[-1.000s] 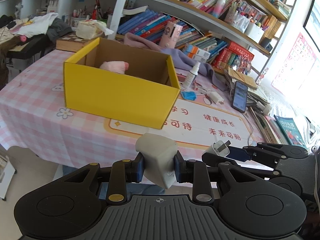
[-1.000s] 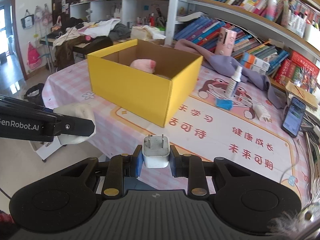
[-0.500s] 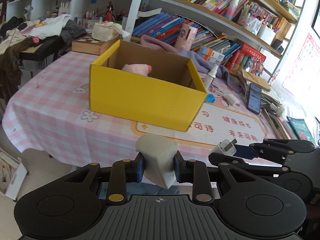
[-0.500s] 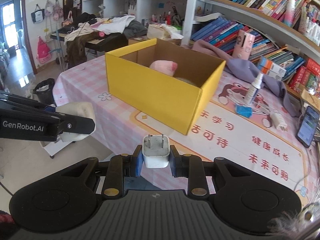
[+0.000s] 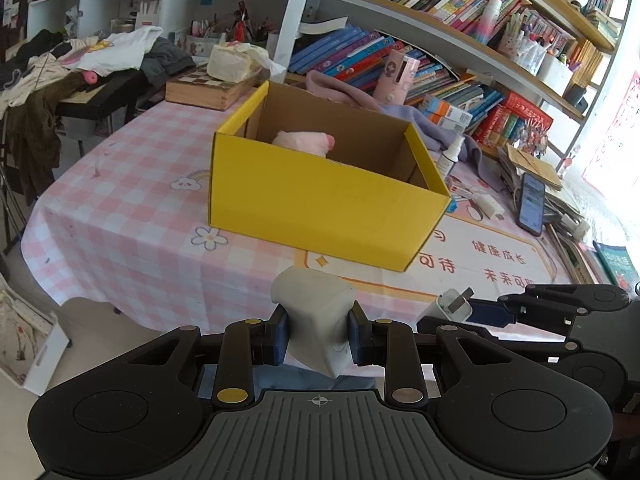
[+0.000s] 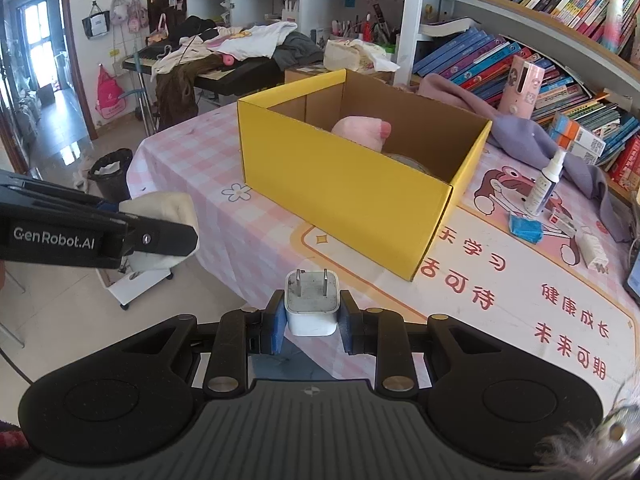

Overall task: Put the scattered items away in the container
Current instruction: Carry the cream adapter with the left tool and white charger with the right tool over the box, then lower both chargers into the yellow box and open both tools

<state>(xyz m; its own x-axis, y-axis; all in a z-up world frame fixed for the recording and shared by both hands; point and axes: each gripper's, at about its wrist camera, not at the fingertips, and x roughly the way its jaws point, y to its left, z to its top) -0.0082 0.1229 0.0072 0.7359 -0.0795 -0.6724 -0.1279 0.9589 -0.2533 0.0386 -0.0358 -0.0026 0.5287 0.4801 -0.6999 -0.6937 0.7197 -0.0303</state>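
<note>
1. Pink checked tablecloth (image 5: 132, 216) up front, bookshelves (image 5: 460, 12) crammed full behind. Floor showing past the near table edge, at 7 o'clock in both views.
2. Yellow box (image 5: 320, 204) sitting dead centre on the table, open top, pink plush (image 5: 306, 142) already inside near the back wall.
3. Left gripper (image 5: 318, 338) clamped on a pale grey lump (image 5: 316, 320), held off the table's near edge, well short of the box.
4. Right gripper (image 6: 311, 328) pinching a white charger plug (image 6: 311, 306), prongs up, also short of the box's near corner.
5. Spray bottle (image 6: 542, 190), blue cloth (image 6: 526, 229) and phone (image 5: 532, 203) crowding 2 to 3 o'clock of the box.
</note>
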